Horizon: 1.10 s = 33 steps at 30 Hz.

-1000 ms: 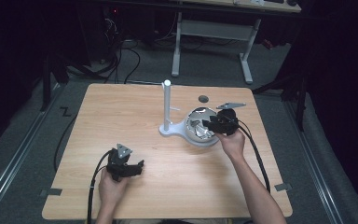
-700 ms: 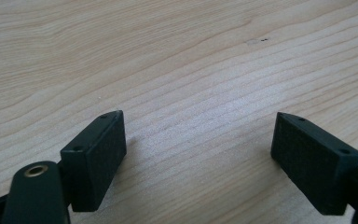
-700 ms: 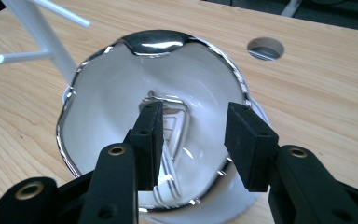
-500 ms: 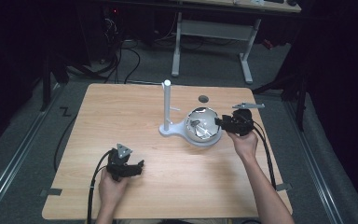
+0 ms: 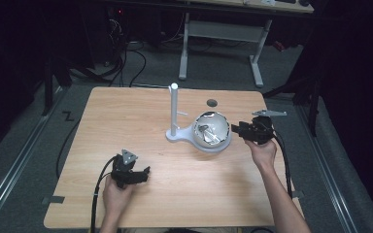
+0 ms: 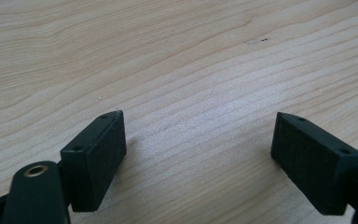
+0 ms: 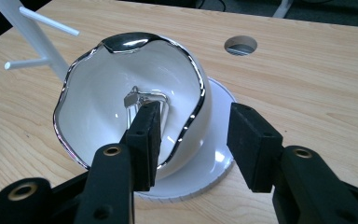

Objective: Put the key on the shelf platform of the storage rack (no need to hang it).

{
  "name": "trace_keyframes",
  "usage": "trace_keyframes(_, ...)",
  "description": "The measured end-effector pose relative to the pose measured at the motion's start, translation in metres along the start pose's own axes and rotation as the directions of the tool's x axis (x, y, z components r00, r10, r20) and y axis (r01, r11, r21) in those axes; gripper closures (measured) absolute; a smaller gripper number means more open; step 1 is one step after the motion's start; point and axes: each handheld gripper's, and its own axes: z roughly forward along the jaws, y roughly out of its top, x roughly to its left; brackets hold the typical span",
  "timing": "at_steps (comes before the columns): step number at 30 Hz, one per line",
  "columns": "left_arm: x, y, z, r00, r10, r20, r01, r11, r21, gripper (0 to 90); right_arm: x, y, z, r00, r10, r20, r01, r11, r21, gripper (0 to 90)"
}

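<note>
A white bowl with a silver rim [image 5: 212, 132] lies tilted on the round foot of a white stand [image 5: 174, 110] near the table's middle. In the right gripper view the bowl [image 7: 102, 107] opens toward the camera, with a small silvery metal piece [image 7: 145, 97] inside. My right gripper [image 5: 235, 129] is open just right of the bowl. Its jaws [image 7: 196, 108] stand on either side of the near rim, and I cannot tell if they touch it. My left gripper [image 5: 144, 173] rests open near the front left, with bare wood between its jaws [image 6: 198, 116].
The stand's post carries thin white pegs [image 7: 49, 21]. A round hole [image 5: 212, 103] is cut in the wooden table [image 5: 126, 121] behind the bowl. A table frame and cables stand on the floor beyond the far edge.
My right gripper has moved right, from over the bowl to beside its right rim. The left gripper has stayed put.
</note>
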Motion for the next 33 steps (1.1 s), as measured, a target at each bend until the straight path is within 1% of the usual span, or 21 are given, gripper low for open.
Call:
trace_keyframes(7, 0.0, 0.0, 0.0, 1.0, 0.0, 0.0, 0.0, 1.0, 0.0, 18.4, -0.002, 0.0, -0.008, 1.0, 0.004, -0.001, -0.004, 1.0, 0.0, 55.2)
trace_keyframes(14, 0.0, 0.0, 0.0, 1.0, 0.001, 0.0, -0.001, 1.0, 0.0, 18.4, -0.002, -0.001, -0.017, 0.9999, -0.01, 0.003, 0.01, 1.0, 0.001, 55.0)
trace_keyframes(17, 0.0, 0.0, 0.0, 1.0, 0.0, 0.0, 0.0, 1.0, 0.0, 18.4, -0.003, -0.002, -0.02, 0.9991, -0.029, 0.031, 0.028, 1.0, 0.013, 55.0)
trace_keyframes(19, 0.0, 0.0, 0.0, 1.0, -0.001, 0.0, 0.001, 1.0, 0.0, 18.4, -0.003, -0.003, -0.021, 0.9986, -0.037, 0.036, 0.037, 0.999, 0.019, 55.0)
trace_keyframes(23, 0.0, 0.0, 0.0, 1.0, -0.001, 0.0, 0.001, 1.0, 0.0, 18.4, -0.007, -0.009, -0.024, 0.9996, -0.006, 0.027, 0.006, 1.0, 0.005, 55.1)
trace_keyframes(25, 0.0, 0.0, 0.0, 1.0, -0.001, 0.0, 0.001, 1.0, 0.0, 18.4, -0.009, -0.012, -0.026, 0.9995, -0.002, 0.031, 0.001, 1.0, 0.011, 55.1)
trace_keyframes(26, 0.0, 0.0, 0.0, 1.0, 0.0, 0.0, 0.0, 1.0, 0.0, 18.4, -0.01, -0.013, -0.028, 0.9996, -0.003, 0.03, 0.003, 1.0, 0.006, 55.1)
trace_keyframes(28, 0.0, 0.0, 0.0, 1.0, 0.0, 0.0, 0.0, 1.0, 0.001, 18.4, -0.011, -0.014, -0.031, 0.9997, 0.011, 0.023, -0.011, 1.0, -0.006, 55.1)
trace_keyframes(33, 0.0, 0.0, 0.0, 1.0, 0.0, 0.0, 0.0, 1.0, 0.001, 18.4, -0.017, -0.021, -0.037, 0.9993, 0.021, 0.032, -0.02, 1.0, -0.004, 55.1)
